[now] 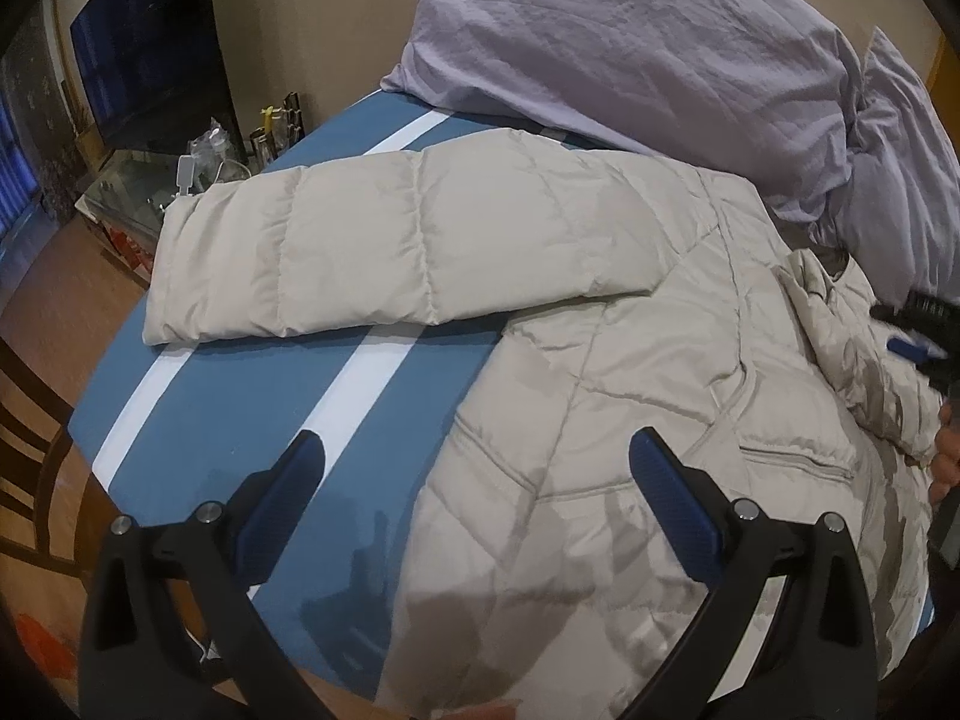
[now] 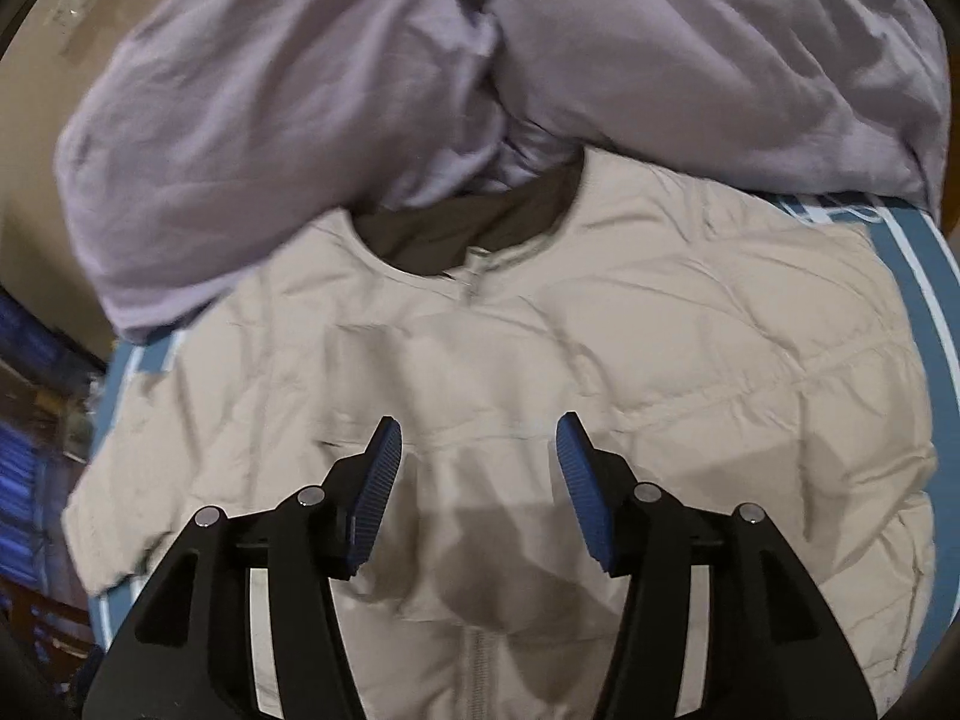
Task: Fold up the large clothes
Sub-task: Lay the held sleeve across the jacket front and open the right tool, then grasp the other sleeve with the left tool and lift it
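Blue bedding with white stripes (image 1: 228, 420) covers the bed, and a crumpled lilac duvet (image 1: 630, 48) is heaped along its far side. On the bedding lies the cream quilted jacket (image 2: 510, 348), front up, zip closed, neckline towards the duvet. Its body is spread fairly flat. In the left wrist view one sleeve (image 1: 360, 240) stretches straight out sideways across the stripes, not yet folded in, while the fabric at the jacket's other side, by the right gripper, looks bunched; whether that sleeve is already turned over I cannot tell. So the folding looks barely begun: laying out is done, and sleeves and body folds are left. The left gripper (image 1: 474, 462) hovers released over the jacket's near edge, jaws wide, nothing between them. The right gripper (image 2: 477, 450) hangs above the chest, jaws parted, pads clear of the cloth.
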A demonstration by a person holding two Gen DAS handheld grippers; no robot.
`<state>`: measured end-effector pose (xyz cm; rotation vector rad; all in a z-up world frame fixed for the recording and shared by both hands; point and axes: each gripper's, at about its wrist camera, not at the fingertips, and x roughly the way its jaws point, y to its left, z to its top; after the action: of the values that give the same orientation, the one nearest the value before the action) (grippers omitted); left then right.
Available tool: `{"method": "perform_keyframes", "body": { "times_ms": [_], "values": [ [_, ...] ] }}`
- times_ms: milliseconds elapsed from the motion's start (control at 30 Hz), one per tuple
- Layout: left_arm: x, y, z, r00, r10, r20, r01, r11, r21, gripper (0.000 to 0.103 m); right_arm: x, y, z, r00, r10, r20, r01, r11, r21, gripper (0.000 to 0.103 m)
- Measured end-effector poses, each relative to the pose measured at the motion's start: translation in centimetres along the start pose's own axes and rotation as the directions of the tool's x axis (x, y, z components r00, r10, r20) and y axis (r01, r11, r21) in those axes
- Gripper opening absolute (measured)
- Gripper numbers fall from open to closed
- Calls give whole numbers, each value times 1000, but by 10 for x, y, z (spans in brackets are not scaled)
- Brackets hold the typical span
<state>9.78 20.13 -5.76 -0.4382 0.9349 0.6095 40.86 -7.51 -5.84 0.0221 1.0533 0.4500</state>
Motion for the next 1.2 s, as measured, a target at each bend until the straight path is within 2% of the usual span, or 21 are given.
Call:
{"method": "perform_keyframes", "body": {
  "times_ms": [133,233,600,933,1067,1200],
  "values": [
    [0,11,7,1000,7,10,-7,1000,-22,101,11,5,-10,999,-34,-20,33,998,-45,68],
    [-2,23,15,999,27,29,-26,999,-45,101,19,18,-19,998,-61,-21,59,993,-100,73],
    [5,80,32,997,80,17,-77,984,-161,101,51,24,-36,990,-139,-29,134,984,-117,94],
    [23,143,44,989,147,-20,-147,954,-262,101,54,21,-34,989,-143,-22,139,982,-127,97],
    [34,170,54,988,148,-37,-152,934,-322,101,55,21,-34,989,-144,-25,139,982,-129,97],
    [45,189,64,985,168,-50,-175,925,-338,101,55,21,-34,989,-145,-25,140,982,-127,97]
  ]
}}
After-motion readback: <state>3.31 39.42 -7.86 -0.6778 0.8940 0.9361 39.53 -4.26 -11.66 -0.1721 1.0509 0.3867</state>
